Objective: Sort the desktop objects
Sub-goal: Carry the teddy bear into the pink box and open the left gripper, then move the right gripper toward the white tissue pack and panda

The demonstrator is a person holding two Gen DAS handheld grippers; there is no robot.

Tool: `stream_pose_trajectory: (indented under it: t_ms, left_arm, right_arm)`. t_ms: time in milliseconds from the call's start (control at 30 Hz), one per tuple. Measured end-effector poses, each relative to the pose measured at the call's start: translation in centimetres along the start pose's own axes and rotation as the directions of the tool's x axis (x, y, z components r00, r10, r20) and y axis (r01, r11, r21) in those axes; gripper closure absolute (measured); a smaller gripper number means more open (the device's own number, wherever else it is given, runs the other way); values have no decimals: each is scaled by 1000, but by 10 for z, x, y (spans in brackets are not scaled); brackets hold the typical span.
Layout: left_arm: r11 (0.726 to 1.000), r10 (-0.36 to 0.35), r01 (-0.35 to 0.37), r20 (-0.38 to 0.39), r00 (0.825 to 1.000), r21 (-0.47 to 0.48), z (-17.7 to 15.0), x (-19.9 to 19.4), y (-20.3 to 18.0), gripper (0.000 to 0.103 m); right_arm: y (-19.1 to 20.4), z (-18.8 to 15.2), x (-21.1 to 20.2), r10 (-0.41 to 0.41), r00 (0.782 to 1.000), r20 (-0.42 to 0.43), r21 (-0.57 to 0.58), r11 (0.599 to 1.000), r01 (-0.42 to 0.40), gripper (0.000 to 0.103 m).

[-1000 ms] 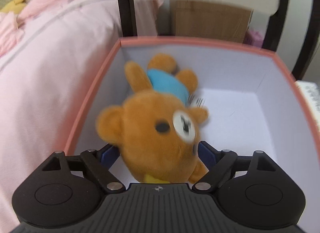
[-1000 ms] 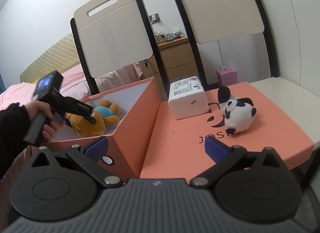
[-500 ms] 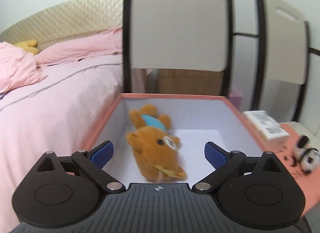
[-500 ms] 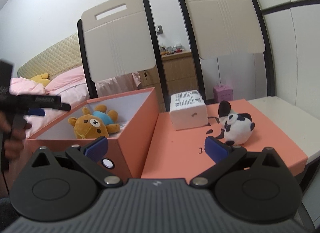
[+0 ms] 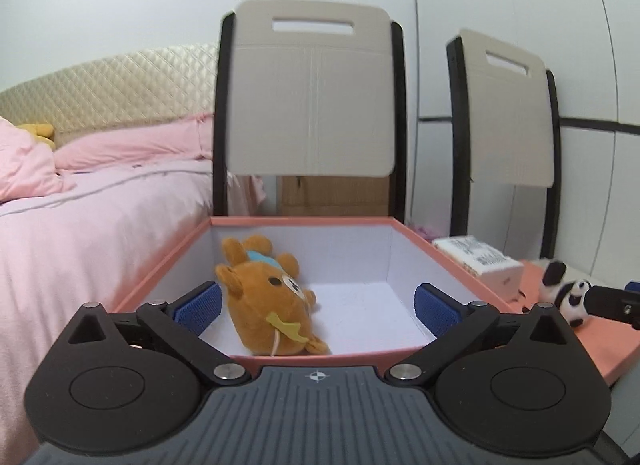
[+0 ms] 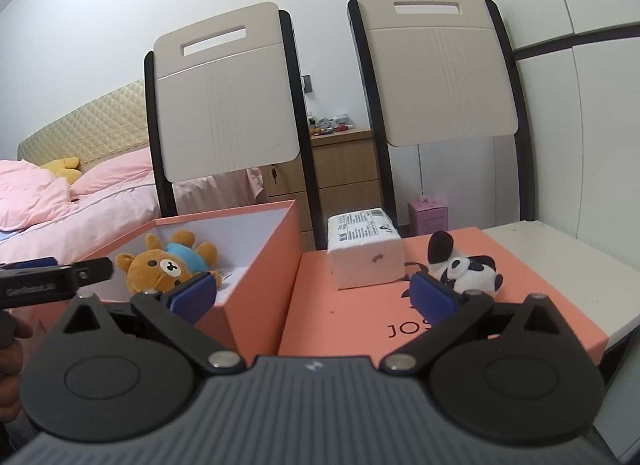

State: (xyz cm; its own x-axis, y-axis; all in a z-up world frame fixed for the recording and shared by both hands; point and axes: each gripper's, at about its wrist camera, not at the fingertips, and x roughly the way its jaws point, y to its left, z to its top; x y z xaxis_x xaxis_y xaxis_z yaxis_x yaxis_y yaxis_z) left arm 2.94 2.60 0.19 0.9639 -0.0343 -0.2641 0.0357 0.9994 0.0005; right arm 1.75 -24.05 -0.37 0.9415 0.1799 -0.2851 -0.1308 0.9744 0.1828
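- The brown bear plush (image 5: pixel 266 297) is seen lying on its side inside the pink box (image 5: pixel 304 220), toward the box's left wall, touched by nothing.
- The left gripper (image 5: pixel 316 301) is held at the box's near rim; its jaws are opening, already wide, with nothing pressed between them.
- Right of the box, on the pink lid (image 6: pixel 360 321), the white tissue pack (image 6: pixel 366 253) is found, and the panda plush (image 6: pixel 466 265) just beyond it.
- The right gripper (image 6: pixel 314 297) is spread wide and empty, near the panda.
- The panda is judged light, soft and squashy; it is best pinched across its plump body, not by an ear.
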Motion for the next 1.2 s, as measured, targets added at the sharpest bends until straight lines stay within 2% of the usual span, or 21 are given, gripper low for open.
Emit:
stream_pose_trajectory:
  t_ms: [167,367,467,567,667,767,867,1033,1200]
  left_arm:
    - [1000,1,-1,-15,1000,7,-2,1,-2,0]
    - [1000,19,-19,-25,1000,17,-6,1,-3,0]
    - [1000,8,-8,-25,1000,9,-9,0,-1,0]
    - [1000,4,-4,-36,999,1,-12,2,0,0]
    - [1000,5,-6,-44,999,-5,-14,4,1,0]
    - [1000,9,-9,-47,999,-8,-15,5,1,0]
    - [1000,14,-14,-48,999,-10,-17,5,1,0]
    - [1000,9,-10,-47,999,-11,-17,3,2,0]
    - [1000,4,-5,-46,999,-8,-17,2,1,0]
  right_arm:
    - [8,-2,13,-1,1000,-27,-25,1000,0,0]
    - [12,1,18,38,998,-50,-40,998,-40,0]
    - [5,13,23,3,999,-51,-70,998,-7,0]
    - [-11,23,44,-38,994,-104,-90,996,29,0]
    - [-38,28,71,-90,976,-196,-64,995,79,0]
    - [-59,37,90,-144,966,-217,-80,988,130,0]
    - [-59,44,108,-100,966,-238,-112,991,75,0]
    - [-45,28,146,-70,934,-350,-139,990,22,0]
    - [-39,21,172,-49,931,-363,-156,988,-9,0]
